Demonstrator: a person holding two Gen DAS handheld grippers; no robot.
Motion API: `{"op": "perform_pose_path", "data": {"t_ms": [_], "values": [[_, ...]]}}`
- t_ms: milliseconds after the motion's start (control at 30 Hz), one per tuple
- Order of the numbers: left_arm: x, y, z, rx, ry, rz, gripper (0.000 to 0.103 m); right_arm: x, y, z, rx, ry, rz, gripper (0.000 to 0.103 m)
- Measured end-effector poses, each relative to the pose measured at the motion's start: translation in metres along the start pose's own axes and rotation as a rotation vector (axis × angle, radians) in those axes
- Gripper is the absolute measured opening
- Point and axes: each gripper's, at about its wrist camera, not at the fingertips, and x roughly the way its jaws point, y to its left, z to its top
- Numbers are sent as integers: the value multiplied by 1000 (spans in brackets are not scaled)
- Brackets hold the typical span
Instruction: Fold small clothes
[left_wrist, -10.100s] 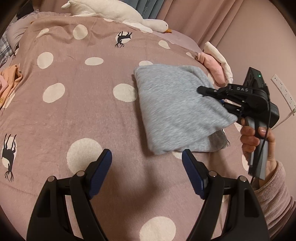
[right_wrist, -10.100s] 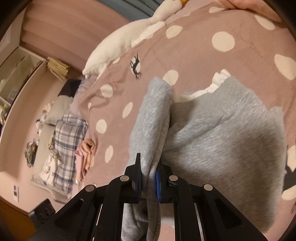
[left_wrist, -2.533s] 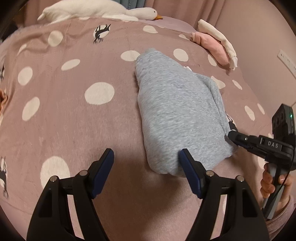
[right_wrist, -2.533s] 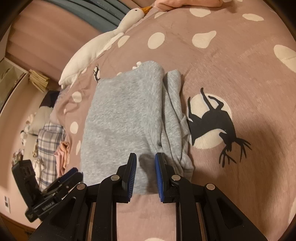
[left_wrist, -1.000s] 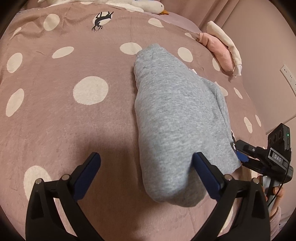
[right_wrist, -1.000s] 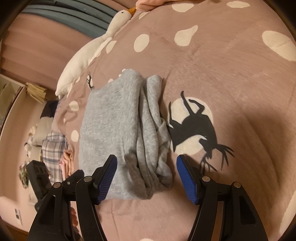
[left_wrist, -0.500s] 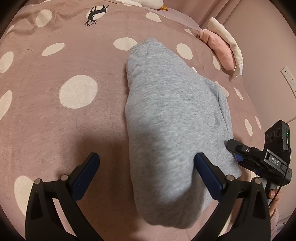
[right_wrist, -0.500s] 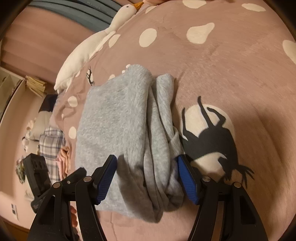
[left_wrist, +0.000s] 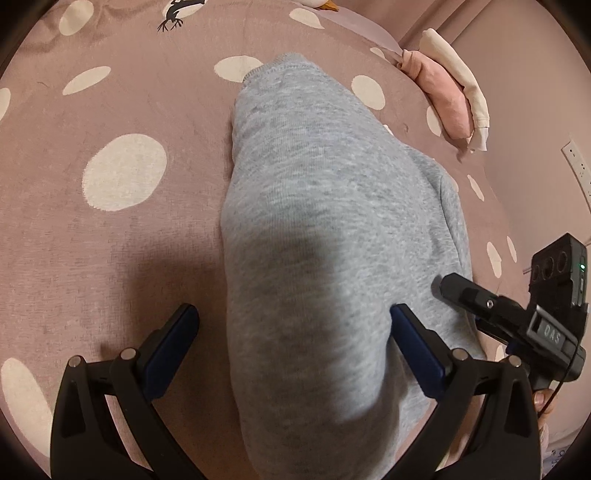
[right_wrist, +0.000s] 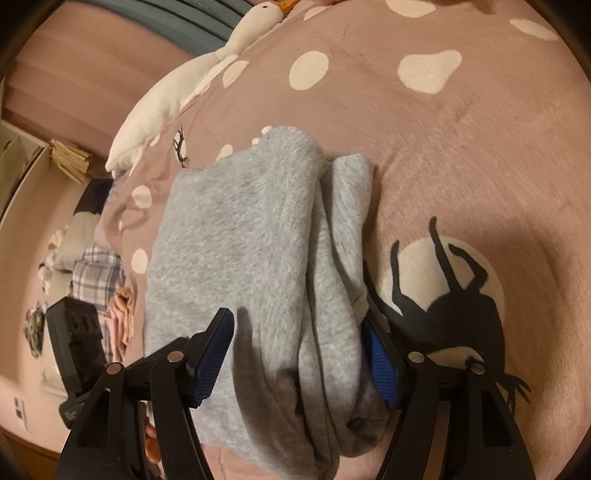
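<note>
A folded grey sweatshirt (left_wrist: 325, 221) lies on the pink spotted bed cover (left_wrist: 110, 258). In the left wrist view its near end sits between the wide-apart fingers of my left gripper (left_wrist: 293, 347), which is open and straddles it. My right gripper (right_wrist: 295, 354) straddles the sweatshirt's (right_wrist: 236, 240) bunched, layered edge. Its jaws are opening with the cloth between them, and the right pad brushes the folds. From the left wrist view the right gripper (left_wrist: 480, 306) comes in at the sweatshirt's right side, held by a hand.
A white goose plush (right_wrist: 184, 92) lies at the far end of the bed. Folded pink and cream clothes (left_wrist: 450, 107) sit by the wall, near a wall socket (left_wrist: 576, 162). A plaid garment (right_wrist: 92, 273) and a peach one lie beyond the left gripper's body (right_wrist: 74, 332).
Both grippers have slid forward over the sweatshirt, so more of it now lies between each pair of fingers. The sweatshirt itself has kept its place.
</note>
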Motion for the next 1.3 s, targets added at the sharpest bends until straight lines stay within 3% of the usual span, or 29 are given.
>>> {"op": "perform_pose_path", "data": {"t_ms": [233,367,433,567,733,833,1033,1100,1200,1300], "values": [[1,0,4,0,1,-1,103,-8,25,-4,-145,-66,-24,71],[2,0,4,2,2,-1,103,4,18,4,-131,-44,-1,69],[3,-1,4,5,3,0,103,16,7,8,-69,-5,-9,64],[5,1,6,0,7,-7,103,18,-10,15,58,-3,97,60],[6,1,8,-12,9,-9,103,21,-9,20,108,34,219,60],[7,0,9,-11,13,-6,103,30,-2,22,71,60,154,60],[9,-2,10,-6,12,2,101,34,2,22,78,71,132,57],[9,-5,10,6,9,9,96,32,9,19,38,56,86,48],[6,-13,9,33,8,-6,77,27,18,13,-16,22,30,39],[3,-19,9,61,4,22,74,25,28,13,-64,-2,-32,37]]}}
